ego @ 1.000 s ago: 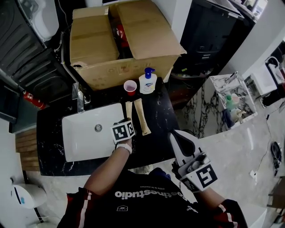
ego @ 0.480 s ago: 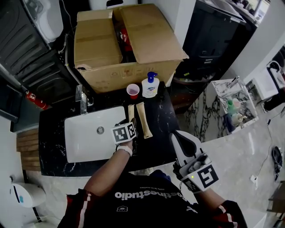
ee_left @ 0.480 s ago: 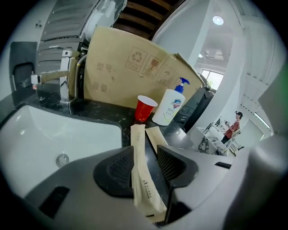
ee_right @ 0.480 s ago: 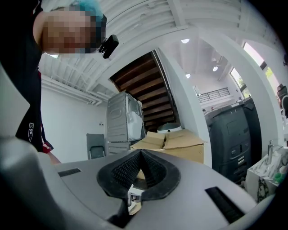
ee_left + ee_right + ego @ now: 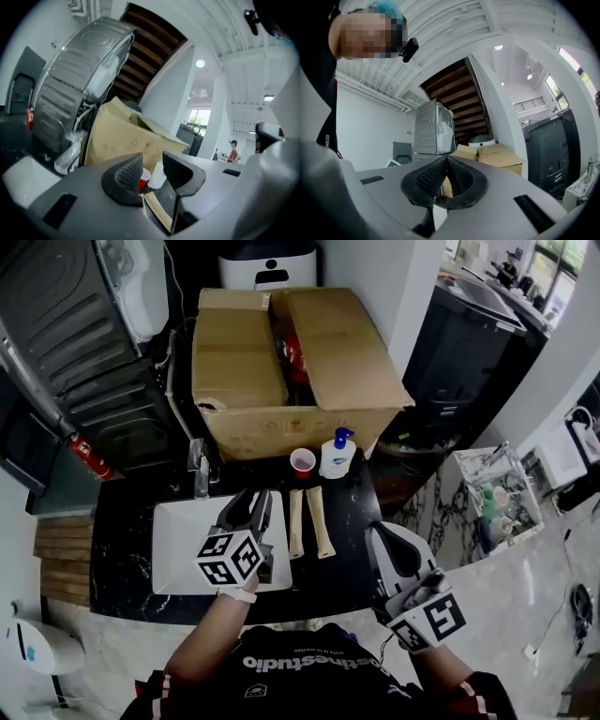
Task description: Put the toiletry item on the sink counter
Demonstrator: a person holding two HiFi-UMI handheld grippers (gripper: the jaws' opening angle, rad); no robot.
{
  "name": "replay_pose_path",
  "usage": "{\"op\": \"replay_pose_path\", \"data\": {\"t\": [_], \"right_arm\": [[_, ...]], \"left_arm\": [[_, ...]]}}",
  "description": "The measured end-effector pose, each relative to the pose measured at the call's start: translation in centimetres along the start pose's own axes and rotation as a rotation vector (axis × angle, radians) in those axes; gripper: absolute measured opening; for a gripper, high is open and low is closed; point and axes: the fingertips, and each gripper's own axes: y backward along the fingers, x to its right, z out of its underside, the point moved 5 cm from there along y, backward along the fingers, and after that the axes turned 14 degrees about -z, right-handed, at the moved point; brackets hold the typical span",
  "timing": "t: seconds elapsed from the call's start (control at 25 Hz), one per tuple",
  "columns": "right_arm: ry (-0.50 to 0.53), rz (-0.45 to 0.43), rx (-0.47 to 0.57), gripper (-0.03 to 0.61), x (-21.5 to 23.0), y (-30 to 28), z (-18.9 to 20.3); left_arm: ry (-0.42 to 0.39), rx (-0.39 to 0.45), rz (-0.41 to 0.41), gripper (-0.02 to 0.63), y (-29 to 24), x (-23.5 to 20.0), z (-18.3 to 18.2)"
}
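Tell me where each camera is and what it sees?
Head view: on the person's head, looking steeply down at sink, counter, cardboard box; shows dark top, left gripper, right gripper.
Left gripper view: on that gripper, looking level between jaws that have just been opening, empty, toward red cup and cardboard box.
Right gripper view: on that gripper, looking level past shut jaws; dark top shows at left.
Shared: all three see the cardboard box.
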Motion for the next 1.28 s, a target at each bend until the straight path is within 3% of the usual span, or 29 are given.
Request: {"op": "replay_pose_path", "data": {"t": [0.12,0.2,0.44,0.64,0.72,0.8,0.92,1.12,1.28], "right_arm": [[0.016,-0.033,0.009,0.038,-0.8,-1.6,-1.4],[0.026,-0.057,0.019,0.038,-1.5,-2.8,-2.2],[-0.006,-0.13,0.037,0.038,-3.8,-6.2,-2.9],[-0.042,-0.215,0.012,0.037,-6.5,-8.4,-1.6],[-0.05,-0.231,-0.007,0.037,-7.2,-8.7,-0.9],[-0.054,-0.243,-0.031,0.037,-7.6,-9.0,-0.2],[-0.066,-0.24,-0.046,0.037,-7.7,-9.0,0.5],[-0.063,-0.211,-0.042,0.037,-7.4,-8.9,0.4],[-0.057,-0.207,-0.042,0.037,-7.4,-8.9,0.3]], "left_arm": [[-0.103,0.199,0.059,0.087,3.7,-1.3,-5.3],[-0.157,0.284,0.068,0.051,6.2,-2.3,-7.9],[-0.156,0.388,0.2,0.013,13.2,-4.1,-12.6],[-0.303,0.344,0.335,0.012,15.6,-2.7,-12.1],[-0.326,0.318,0.405,0.012,15.6,-1.8,-11.3],[-0.314,0.296,0.459,0.012,15.5,-1.3,-10.7],[-0.303,0.26,0.475,0.012,15.2,-1.0,-9.9],[-0.189,0.218,0.513,0.012,15.0,-0.9,-9.3],[-0.207,0.213,0.517,0.012,14.7,-0.6,-9.1]]}}
